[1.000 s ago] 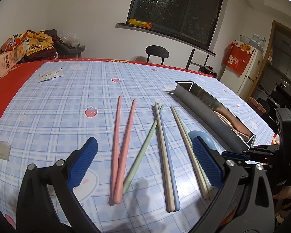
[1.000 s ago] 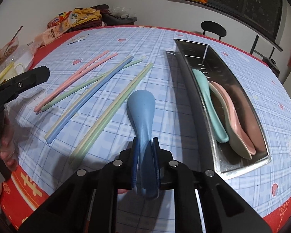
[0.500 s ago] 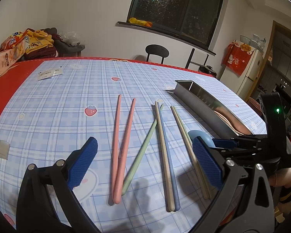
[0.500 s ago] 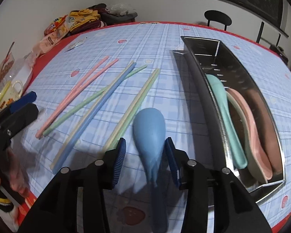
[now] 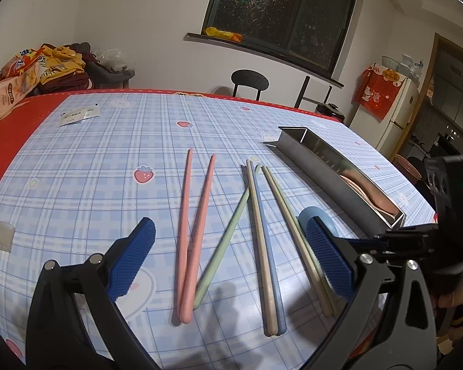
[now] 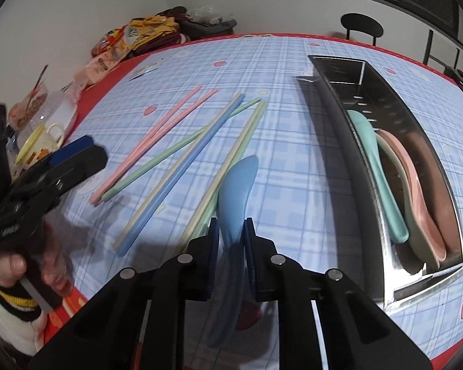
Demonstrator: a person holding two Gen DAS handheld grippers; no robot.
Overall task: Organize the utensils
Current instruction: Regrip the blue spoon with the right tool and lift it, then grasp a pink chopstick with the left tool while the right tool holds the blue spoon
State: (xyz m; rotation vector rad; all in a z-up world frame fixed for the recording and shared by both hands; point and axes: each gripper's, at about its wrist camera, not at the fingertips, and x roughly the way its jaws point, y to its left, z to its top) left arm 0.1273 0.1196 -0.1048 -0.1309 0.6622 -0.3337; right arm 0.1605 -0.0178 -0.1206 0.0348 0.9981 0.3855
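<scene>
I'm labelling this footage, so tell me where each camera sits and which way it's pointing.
Left wrist: on the left gripper, open, looking across the chopsticks toward the window; the right gripper shows at right.
Right wrist: on the right gripper, closing on the blue spoon, angled down beside the metal tray; a hand shows at left.
Shared: chopsticks, tray, blue spoon.

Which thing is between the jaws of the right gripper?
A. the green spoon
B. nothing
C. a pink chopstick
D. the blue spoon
D: in the right wrist view the right gripper is closing on the blue spoon, its pads pressing the handle.
</scene>
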